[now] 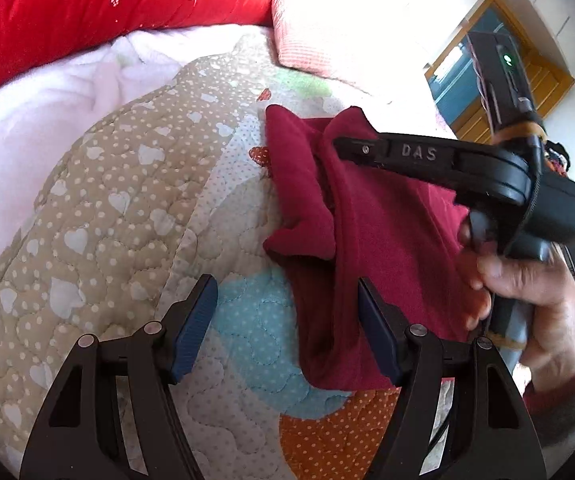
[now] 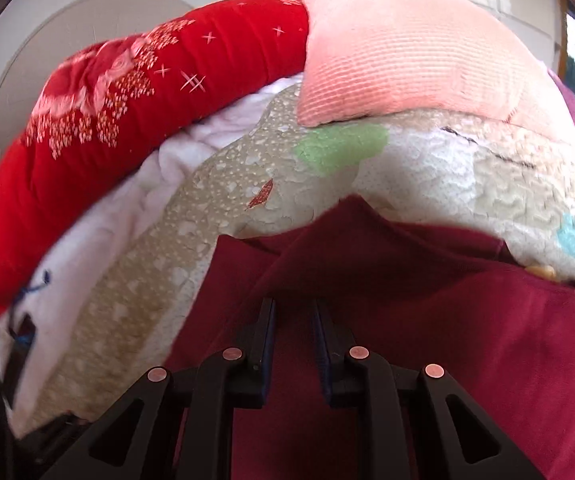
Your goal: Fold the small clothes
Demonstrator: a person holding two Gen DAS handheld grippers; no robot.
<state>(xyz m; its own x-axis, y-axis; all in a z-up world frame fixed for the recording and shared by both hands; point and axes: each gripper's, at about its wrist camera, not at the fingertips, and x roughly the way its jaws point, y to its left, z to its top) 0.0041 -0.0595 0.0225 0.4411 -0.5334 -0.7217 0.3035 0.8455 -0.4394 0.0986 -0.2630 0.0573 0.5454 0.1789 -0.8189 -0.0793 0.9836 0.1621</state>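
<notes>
- Garment (image 1: 383,240), dark red, lies right of centre on the quilt (image 1: 135,184), long axis running top to bottom.
- Right gripper (image 2: 294,320) is narrowed onto its upper fold; whether it pinches, unclear.
- Left gripper (image 1: 287,320) gapes wide, empty, its right pad at the hem.

Left of the maroon cloth (image 1: 371,240) the quilt (image 1: 127,208) lies bare and open to a gripper, while the red cushion (image 1: 107,12) and pink pillow (image 1: 319,40) wall off the far side and the right gripper (image 1: 343,146) and hand (image 1: 523,280) crowd the cloth's right.
</notes>
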